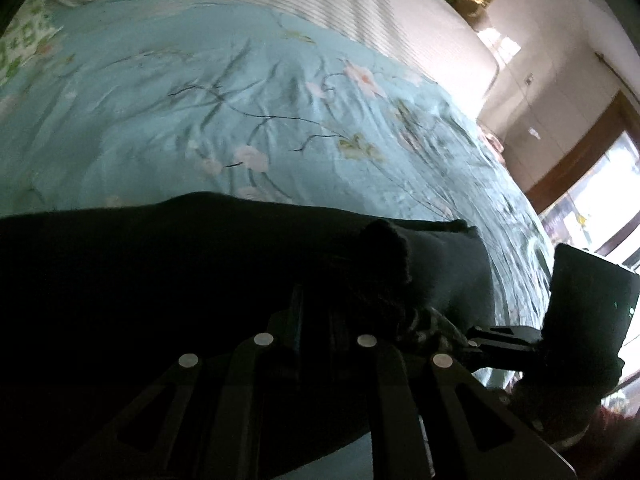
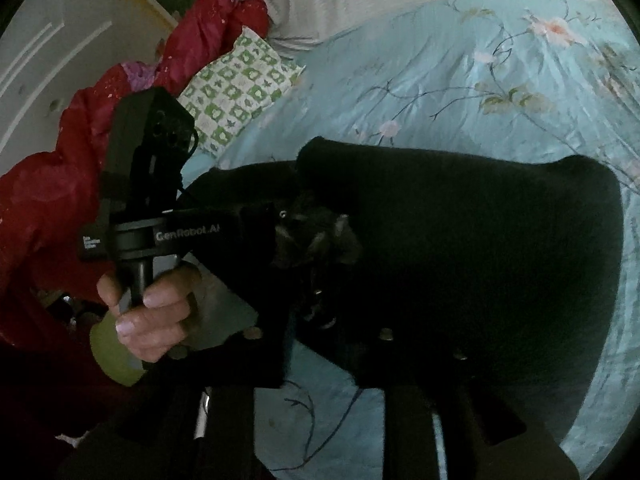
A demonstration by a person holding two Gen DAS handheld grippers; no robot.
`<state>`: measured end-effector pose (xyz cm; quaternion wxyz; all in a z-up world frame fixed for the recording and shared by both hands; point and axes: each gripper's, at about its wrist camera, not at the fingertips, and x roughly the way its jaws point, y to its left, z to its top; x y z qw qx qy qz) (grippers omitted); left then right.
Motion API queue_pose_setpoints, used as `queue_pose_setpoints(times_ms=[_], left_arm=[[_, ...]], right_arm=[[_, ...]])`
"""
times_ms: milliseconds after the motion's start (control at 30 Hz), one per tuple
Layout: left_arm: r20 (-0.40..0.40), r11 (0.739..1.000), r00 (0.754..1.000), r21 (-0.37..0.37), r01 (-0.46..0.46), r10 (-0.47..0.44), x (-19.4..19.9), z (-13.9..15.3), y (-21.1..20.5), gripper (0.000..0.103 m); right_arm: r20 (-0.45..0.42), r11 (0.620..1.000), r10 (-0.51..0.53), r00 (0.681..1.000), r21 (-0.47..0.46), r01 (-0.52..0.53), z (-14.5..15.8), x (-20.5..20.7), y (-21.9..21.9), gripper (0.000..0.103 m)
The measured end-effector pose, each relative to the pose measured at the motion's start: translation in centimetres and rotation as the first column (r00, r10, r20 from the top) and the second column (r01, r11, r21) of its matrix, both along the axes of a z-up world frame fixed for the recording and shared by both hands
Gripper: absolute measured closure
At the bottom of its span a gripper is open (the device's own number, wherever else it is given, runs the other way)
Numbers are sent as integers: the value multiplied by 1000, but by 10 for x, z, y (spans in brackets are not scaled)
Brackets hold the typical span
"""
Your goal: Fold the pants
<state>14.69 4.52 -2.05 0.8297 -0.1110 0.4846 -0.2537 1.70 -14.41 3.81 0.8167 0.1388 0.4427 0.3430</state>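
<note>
Both grippers, left (image 1: 316, 300) and right (image 2: 320, 280), clamped on black pants (image 2: 460, 248) edge above floral bedspread (image 1: 240, 100).

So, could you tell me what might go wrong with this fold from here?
1. Both claws grip the black pants close together, so the free fabric could sag and fold crooked.
2. A bunched edge sits by the left claw; it may crease in.
3. The wrinkled floral bedspread could leave the fold uneven.

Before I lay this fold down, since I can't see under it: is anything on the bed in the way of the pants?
Nothing visible: the bed beyond the pants shows only bare cover; the pillow lies off near the headboard.
</note>
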Motion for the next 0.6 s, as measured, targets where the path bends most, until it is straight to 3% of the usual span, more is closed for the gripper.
queue_pose_setpoints(times_ms=[67,200,367,500,600], left_arm=[[-2,1000,1000,-8,-21,21,-3,2,5,89],[4,997,998,-26,-67,67,-10,10,18,70],[-3,991,994,-64,-114,114,-22,18,32,62],[-19,988,991,-76,-131,130,-30,25,33,42],[-45,987,991,-91,-132,128,-31,30,30,29]], right_arm=[[11,1000,11,1000,-2,-11,3,-3,2,61],[20,1000,5,1000,7,-5,10,-10,-2,59],[51,998,-37,998,44,35,28,-20,-21,59],[108,992,-124,986,50,119,48,-25,-52,59],[143,973,-231,962,28,230,57,-23,-85,51]])
